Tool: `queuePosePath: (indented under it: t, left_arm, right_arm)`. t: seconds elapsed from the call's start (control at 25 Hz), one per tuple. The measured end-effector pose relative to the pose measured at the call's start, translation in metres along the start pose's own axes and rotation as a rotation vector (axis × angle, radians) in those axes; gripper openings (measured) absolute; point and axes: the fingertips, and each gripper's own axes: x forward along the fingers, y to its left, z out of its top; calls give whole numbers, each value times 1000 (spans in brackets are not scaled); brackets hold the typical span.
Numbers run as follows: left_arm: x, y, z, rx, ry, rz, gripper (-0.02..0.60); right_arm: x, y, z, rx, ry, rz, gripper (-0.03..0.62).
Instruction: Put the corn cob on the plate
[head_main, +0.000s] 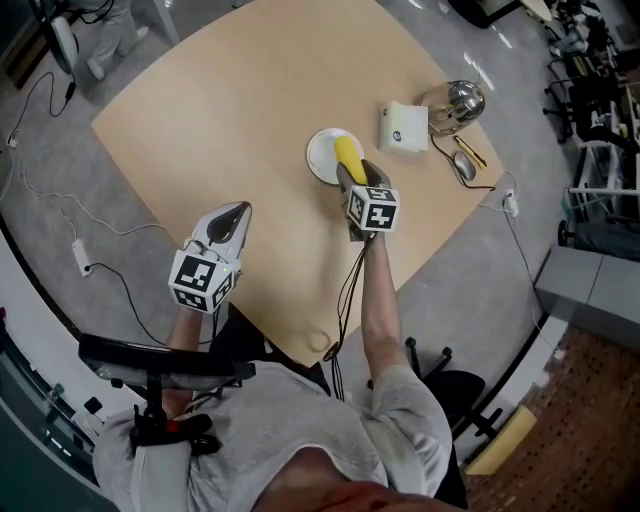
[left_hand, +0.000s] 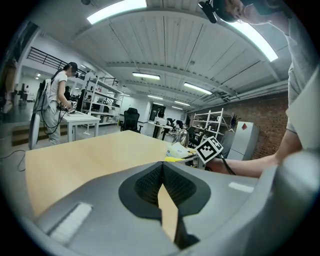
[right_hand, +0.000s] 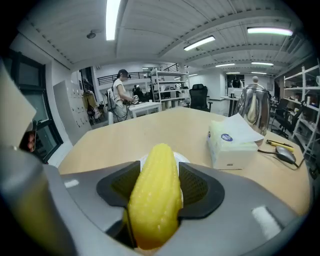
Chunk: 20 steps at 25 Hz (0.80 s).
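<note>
Corn cob (right_hand: 154, 196) sits pinched between the fingers (right_hand: 199, 189) of the right gripper (right_hand: 156, 186), its tapered tip pointing forward past them. In the head view the cob (head_main: 348, 154) hangs over the plate (head_main: 319, 151), with the right gripper (head_main: 352, 174) at the plate's near edge. Whether the tip already touches the plate I cannot tell.

It looks stiff, since it juts straight out of the grip without sagging. It is probably light, as one pinch carries it. The skin is bumpy but glossy, so I would judge it a little slippery. It is also round and tapered, and could squirm forward out of a hard squeeze or roll once set down. The best hold is across the thick middle, where the pads now bear on both sides, not on the narrow tip. It seems sturdy enough for a gentle drop, though lowering it flat should stop it rolling off the plate.

The left gripper (head_main: 238, 212) is well away from the plate, on the near left over the tabletop (head_main: 230, 110). Its fingers (left_hand: 176, 186) are pressed together at the tips on nothing.
</note>
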Motion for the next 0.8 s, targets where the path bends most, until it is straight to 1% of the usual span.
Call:
queuePosePath:
  t: [0.2, 0.52, 0.8]
  left_arm:
    - [3, 1, 7, 6, -11, -2, 20]
    - [1, 6, 4, 0, -2, 15, 20]
    - [0, 6, 4, 0, -2, 16, 20]
  right_arm:
    - [21, 0, -5, -37, 42, 8, 245]
    - [28, -1, -3, -15, 14, 9, 245]
    - [33, -2, -11, 4, 2, 8, 245]
